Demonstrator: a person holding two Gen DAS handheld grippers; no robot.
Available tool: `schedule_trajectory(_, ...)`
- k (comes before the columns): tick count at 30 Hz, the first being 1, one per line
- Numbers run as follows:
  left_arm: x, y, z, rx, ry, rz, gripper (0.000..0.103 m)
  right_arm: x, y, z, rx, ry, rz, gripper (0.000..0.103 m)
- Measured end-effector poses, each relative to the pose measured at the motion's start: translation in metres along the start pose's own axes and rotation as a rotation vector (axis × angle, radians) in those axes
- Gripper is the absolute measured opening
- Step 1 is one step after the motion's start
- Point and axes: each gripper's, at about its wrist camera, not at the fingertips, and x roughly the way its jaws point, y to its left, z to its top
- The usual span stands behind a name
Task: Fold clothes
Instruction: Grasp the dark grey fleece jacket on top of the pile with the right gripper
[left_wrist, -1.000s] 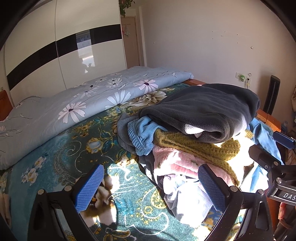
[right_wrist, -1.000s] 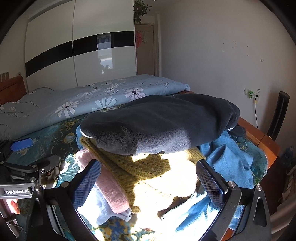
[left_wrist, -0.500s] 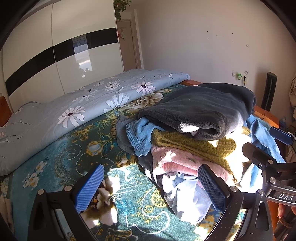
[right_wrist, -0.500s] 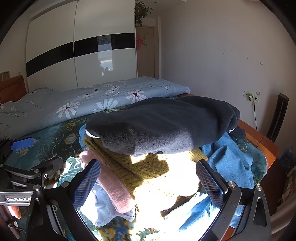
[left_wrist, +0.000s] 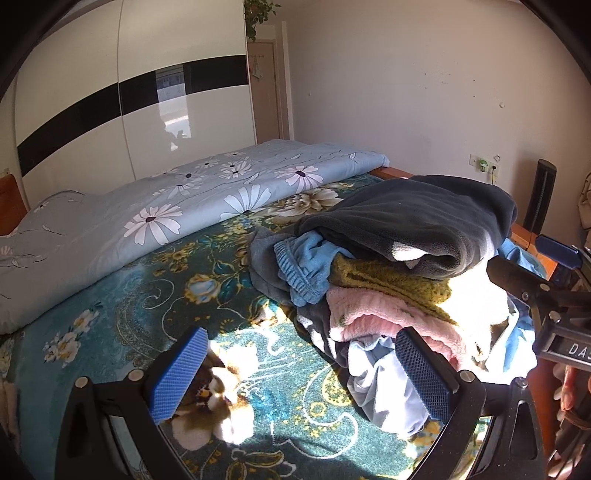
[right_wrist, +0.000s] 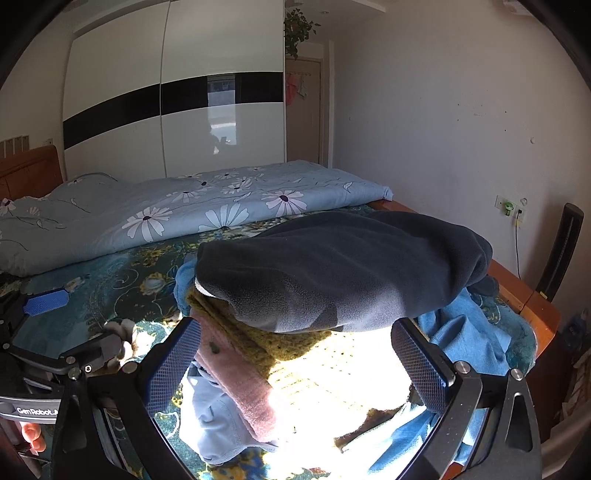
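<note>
Bedroom with a teal floral bedspread (left_wrist: 122, 314) over a wooden bed, sunlit at the near edge. Left gripper (left_wrist: 299, 373) spread wide, empty, hovering low over bare bedspread just left of the clothes pile (left_wrist: 388, 295). Right gripper (right_wrist: 295, 365) likewise spread wide and empty, poised right at the pile's near side, blue pads flanking the sunlit lower layers without visible contact. Dark grey fleece garment (right_wrist: 343, 269) topmost on the pile, long axis running left to right across the right wrist view, one rounded end toward the left gripper. Beneath the fleece: mustard knit (left_wrist: 391, 280), pink fleece (left_wrist: 384, 317), pale blue cloth (left_wrist: 388, 387). Bright blue garment (right_wrist: 465, 332) right of the pile. Daisy-print quilt (left_wrist: 184, 210) beyond the pile, against the wardrobe (left_wrist: 129, 99).
</note>
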Motion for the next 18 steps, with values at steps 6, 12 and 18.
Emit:
schedule_trajectory(6,-0.009,0.046,-0.013,-0.05,-0.008,0.054,0.103,0.043,0.044,0.018,-0.141,0.056,0.052,0.103)
schedule_trajectory(12,-0.021,0.105,-0.04,-0.136,0.011,0.064,0.103,0.107,0.061,0.02,-0.193,0.173,-0.102,0.102)
schedule_trajectory(18,-0.027,0.152,-0.06,-0.143,0.037,0.147,0.103,0.121,0.023,0.037,0.009,0.188,-0.081,0.082)
